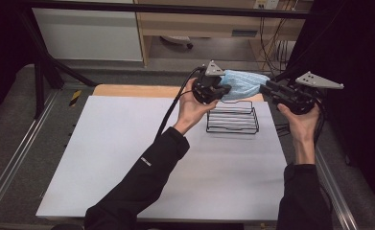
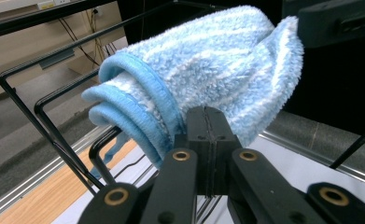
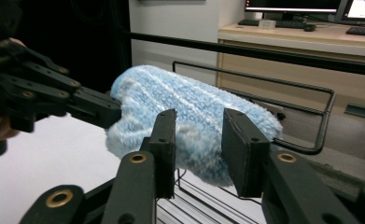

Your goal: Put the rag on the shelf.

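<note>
A fluffy blue towel (image 1: 242, 83) hangs in the air above a black wire rack (image 1: 232, 118), which stands on the white table (image 1: 127, 158) toward two o'clock from the table's middle. The left gripper (image 1: 226, 89) pinches the towel's folded, hemmed end with its jaws clenched tight; in the left gripper view the towel (image 2: 208, 70) bulges up and away from the closed jaws toward twelve o'clock, with the rack's wires (image 2: 45, 121) at nine o'clock. The right gripper (image 1: 264, 87) meets the towel's other end from three o'clock. In the right gripper view its jaws stand apart (a clear gap between the pads), with the towel (image 3: 189, 116) just beyond them and the left gripper (image 3: 110, 111) clamped on it at nine o'clock.
</note>
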`<state>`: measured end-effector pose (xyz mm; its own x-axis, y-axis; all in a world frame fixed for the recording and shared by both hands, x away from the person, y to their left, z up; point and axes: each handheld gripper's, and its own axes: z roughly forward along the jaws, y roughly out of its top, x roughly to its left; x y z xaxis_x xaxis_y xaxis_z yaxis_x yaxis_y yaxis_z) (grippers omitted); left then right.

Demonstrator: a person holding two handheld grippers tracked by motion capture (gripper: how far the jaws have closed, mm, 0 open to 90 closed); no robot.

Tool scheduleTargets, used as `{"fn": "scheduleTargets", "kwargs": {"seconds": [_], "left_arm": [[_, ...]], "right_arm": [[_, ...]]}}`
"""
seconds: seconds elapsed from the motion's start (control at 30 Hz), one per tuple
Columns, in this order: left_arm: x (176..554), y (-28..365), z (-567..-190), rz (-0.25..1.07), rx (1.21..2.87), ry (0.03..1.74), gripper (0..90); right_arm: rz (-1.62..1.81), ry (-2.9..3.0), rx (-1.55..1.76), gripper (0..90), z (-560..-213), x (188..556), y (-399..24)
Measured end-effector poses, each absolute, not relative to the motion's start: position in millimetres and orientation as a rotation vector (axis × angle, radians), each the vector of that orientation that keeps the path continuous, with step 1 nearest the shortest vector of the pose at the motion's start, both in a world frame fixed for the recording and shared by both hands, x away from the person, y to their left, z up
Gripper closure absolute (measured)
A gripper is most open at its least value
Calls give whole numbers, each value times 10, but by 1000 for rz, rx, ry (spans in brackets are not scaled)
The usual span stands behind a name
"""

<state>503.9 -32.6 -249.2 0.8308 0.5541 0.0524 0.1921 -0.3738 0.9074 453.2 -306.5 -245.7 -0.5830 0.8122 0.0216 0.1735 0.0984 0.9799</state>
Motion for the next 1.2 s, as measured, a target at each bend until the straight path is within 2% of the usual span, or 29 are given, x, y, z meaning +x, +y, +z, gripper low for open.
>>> {"fn": "scheduleTargets", "kwargs": {"seconds": [0.13, 0.23, 0.33, 0.53, 0.9, 1.07, 1.2], "left_arm": [[5049, -332, -2522, 436, 1959, 551, 900], [5054, -332, -2533, 438, 1953, 552, 900], [5059, -327, -2543, 443, 1956, 552, 900], [5081, -321, -2573, 437, 1953, 554, 900], [5078, -314, -2590, 436, 1933, 552, 896], [5021, -256, -2569, 434, 1912, 541, 825], [4979, -180, -2537, 437, 1895, 555, 728]], "right_arm": [[1548, 1827, 965, 652, -2462, 4533, -3036], [1520, 1880, 988, 807, -2522, 4561, -2997], [1465, 1894, 1033, 900, -2627, 4607, -2984], [1377, 1837, 1059, 900, -2768, 4685, -3012], [1404, 1795, 1030, 894, -2802, 4673, -3011], [1434, 1794, 1020, 839, -2749, 4578, -3020], [1443, 1798, 1004, 776, -2676, 4497, -3006]]}}
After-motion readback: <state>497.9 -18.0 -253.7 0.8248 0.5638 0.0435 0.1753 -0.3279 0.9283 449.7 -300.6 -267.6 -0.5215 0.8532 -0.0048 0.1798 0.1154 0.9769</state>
